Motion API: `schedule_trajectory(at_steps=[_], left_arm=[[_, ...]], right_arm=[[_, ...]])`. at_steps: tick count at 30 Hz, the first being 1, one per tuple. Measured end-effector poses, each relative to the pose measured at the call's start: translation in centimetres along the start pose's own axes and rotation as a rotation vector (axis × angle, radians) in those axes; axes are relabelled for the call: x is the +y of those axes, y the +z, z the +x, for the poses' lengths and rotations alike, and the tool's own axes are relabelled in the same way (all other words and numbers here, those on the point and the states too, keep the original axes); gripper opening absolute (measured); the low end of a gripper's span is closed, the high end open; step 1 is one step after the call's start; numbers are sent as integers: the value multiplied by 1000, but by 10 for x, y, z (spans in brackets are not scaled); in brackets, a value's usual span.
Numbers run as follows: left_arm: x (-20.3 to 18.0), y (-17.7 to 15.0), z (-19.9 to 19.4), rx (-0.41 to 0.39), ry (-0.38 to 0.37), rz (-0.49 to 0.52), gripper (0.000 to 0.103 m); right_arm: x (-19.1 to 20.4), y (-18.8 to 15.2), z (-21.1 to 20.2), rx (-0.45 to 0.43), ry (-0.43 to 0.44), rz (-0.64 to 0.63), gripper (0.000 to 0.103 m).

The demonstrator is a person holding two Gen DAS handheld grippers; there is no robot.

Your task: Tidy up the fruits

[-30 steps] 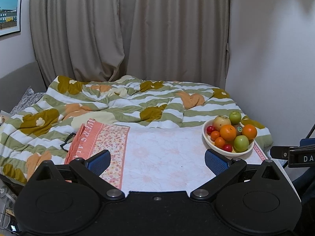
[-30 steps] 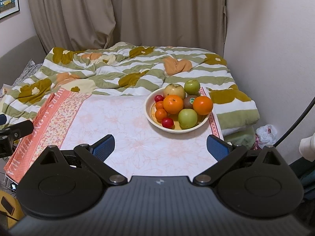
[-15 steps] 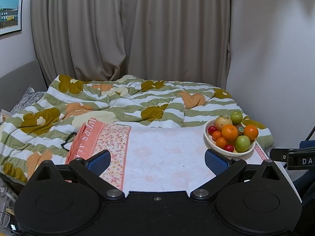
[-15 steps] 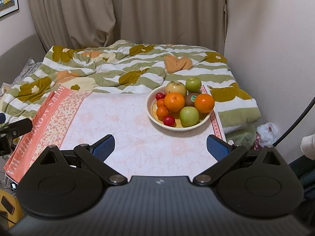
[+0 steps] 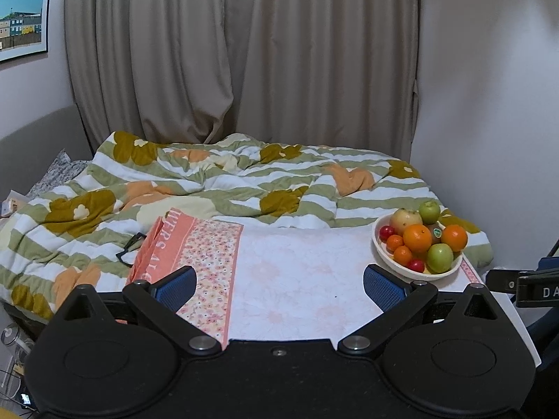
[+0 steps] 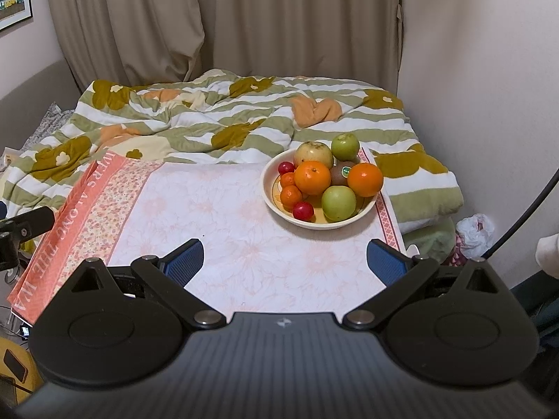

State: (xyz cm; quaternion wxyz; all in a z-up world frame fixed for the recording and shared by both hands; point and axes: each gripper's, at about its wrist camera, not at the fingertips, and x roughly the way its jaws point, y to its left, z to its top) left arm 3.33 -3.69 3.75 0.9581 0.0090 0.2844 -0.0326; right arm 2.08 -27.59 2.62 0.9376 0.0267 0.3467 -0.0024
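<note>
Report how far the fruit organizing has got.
Done: nothing visible; every fruit sits piled in the bowl on the cloth. In hand: nothing; the left gripper and right gripper are both open and empty, short of the bowl. Left: all the sorting.

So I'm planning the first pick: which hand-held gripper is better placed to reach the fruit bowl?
Right. The bowl sits ahead of the open right hand-held gripper, slightly to its right. For the open left hand-held gripper, the bowl lies far off to its right.
</note>
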Motion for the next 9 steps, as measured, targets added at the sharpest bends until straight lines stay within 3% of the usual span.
schedule_trajectory(at_steps=[9], left_arm=[[10,2,3,0,-16,9,103]], right_arm=[[5,0,-2,6,-19,14,103]])
